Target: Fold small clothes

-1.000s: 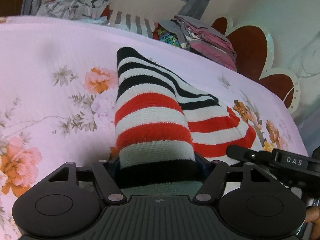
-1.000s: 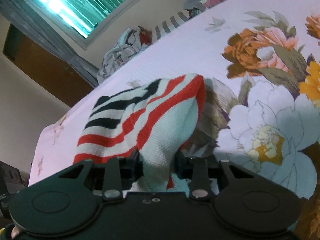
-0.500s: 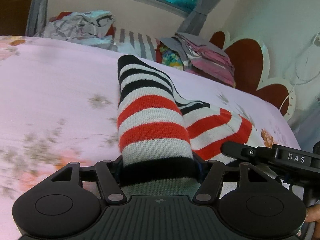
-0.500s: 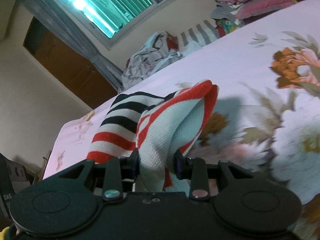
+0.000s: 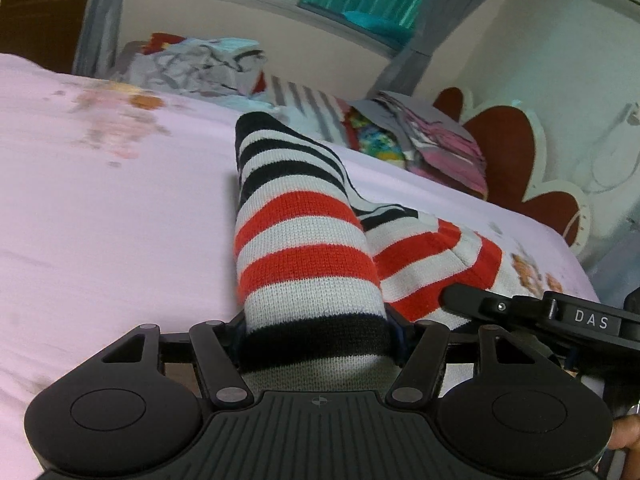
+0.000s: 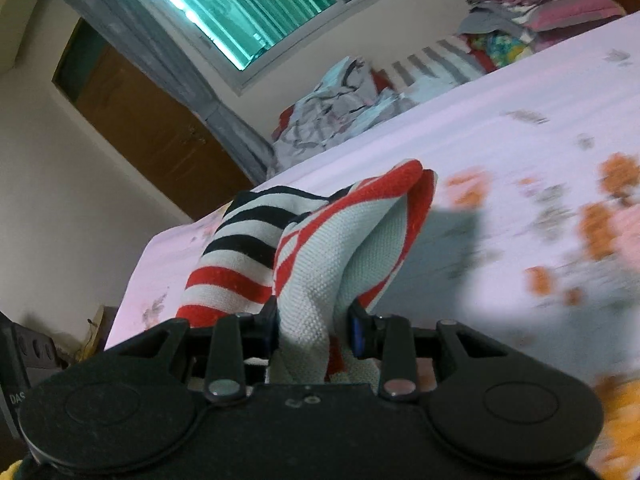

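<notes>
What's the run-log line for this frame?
phase: carrying | left hand-held gripper: shut on sweater | right hand-held gripper: shut on sweater | sweater: lifted over bed | fold: not yet done

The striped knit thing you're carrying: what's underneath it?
Under the striped garment lies the pink floral bedsheet. The left gripper and right gripper clamp its near edge; whatever sits directly beneath its folds is hidden.
</notes>
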A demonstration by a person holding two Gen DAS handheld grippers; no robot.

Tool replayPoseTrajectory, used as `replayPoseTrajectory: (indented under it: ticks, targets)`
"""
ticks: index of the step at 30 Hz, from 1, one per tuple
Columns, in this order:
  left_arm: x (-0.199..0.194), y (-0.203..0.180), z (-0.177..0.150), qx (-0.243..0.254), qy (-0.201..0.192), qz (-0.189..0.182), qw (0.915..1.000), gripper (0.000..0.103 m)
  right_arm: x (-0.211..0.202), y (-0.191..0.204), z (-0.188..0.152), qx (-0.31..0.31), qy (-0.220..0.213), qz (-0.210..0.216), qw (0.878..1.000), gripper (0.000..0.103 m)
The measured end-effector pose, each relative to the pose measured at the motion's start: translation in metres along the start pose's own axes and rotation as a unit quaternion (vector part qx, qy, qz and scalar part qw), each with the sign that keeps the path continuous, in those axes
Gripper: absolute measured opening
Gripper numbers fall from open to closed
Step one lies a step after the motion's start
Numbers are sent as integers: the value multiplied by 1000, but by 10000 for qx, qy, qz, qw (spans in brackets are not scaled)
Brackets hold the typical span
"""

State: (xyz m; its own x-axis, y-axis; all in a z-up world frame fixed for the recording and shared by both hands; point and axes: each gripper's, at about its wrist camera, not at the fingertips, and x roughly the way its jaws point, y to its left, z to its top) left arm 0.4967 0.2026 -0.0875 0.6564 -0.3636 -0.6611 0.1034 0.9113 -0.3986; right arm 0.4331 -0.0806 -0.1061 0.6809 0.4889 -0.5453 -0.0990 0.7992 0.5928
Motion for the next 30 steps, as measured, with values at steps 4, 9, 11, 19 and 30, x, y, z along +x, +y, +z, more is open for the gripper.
replayPoseTrajectory:
  ticks: [4,9,11,19,30]
  targets:
    - [-6,46,11,-8,-81,138,9999,63,40,27,-7,-41,48,83,9999,32]
    - [-1,94,20,-96,-129,273,9995,63,81,47,-15,-153,191,104,9996,32]
    - [3,107,21,-131,-135,321,9993,63,95,52,-18,-206,264,94,9994,32]
    - [24,137,5,-37,-175,464,9988,70,121,42,-29,-195,586,-120,9980,35]
    - [7,135,26,-433,-455,619,9961,74,121,36,-14,9,603,-255,9979,52]
